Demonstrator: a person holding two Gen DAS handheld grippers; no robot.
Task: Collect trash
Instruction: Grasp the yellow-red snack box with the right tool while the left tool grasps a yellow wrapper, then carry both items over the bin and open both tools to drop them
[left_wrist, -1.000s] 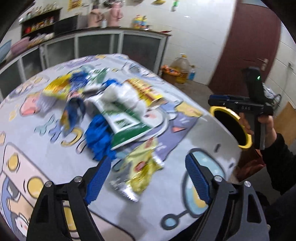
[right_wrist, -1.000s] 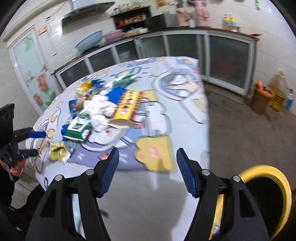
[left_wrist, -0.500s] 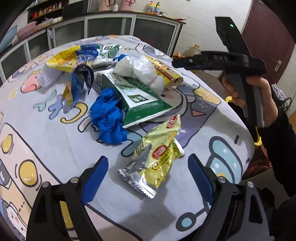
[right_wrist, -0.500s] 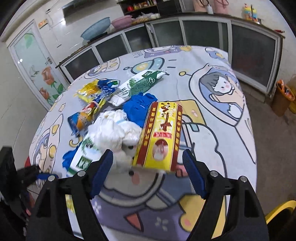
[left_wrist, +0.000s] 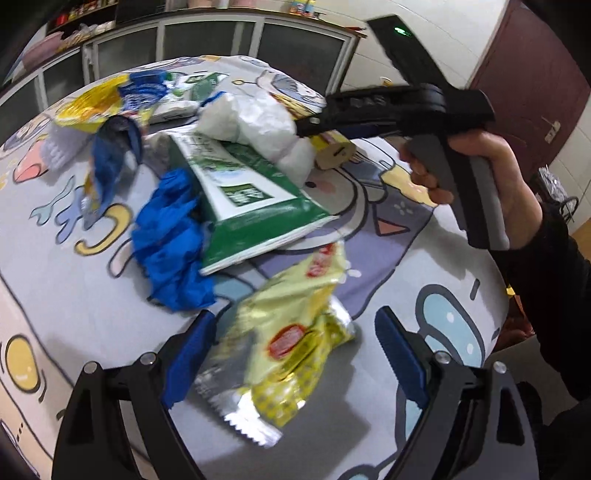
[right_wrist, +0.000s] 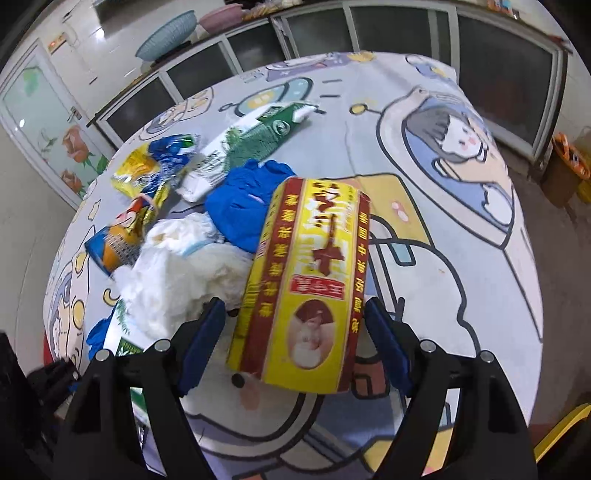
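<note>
Only the left wrist view shows the yellow snack wrapper (left_wrist: 295, 332). It lies crumpled on the worktop (left_wrist: 55, 295) between the wide-spread blue pads of the left hand-held gripper (left_wrist: 295, 350), which do not touch it. Its long axis runs away from the camera and up to the right, and its silver crimped end is nearest the lens. Behind it lie a blue glove (left_wrist: 170, 243), a green-and-white bag (left_wrist: 251, 199) and crumpled white tissue (left_wrist: 258, 125). At the right of that view, a person's hand (left_wrist: 480, 177) grips the handle of the other tool.

Only the right wrist view shows the yellow-and-red roll (right_wrist: 306, 284) in full. It lies between the pads of the right hand-held gripper (right_wrist: 295, 325), which stand wide around it. The right pad is just at its edge, and I cannot tell whether it presses. The roll's long axis points away from the camera, and the far end tilts slightly right. A yellow bin rim (right_wrist: 561, 432) shows at the lower right, its contents hidden.
</note>
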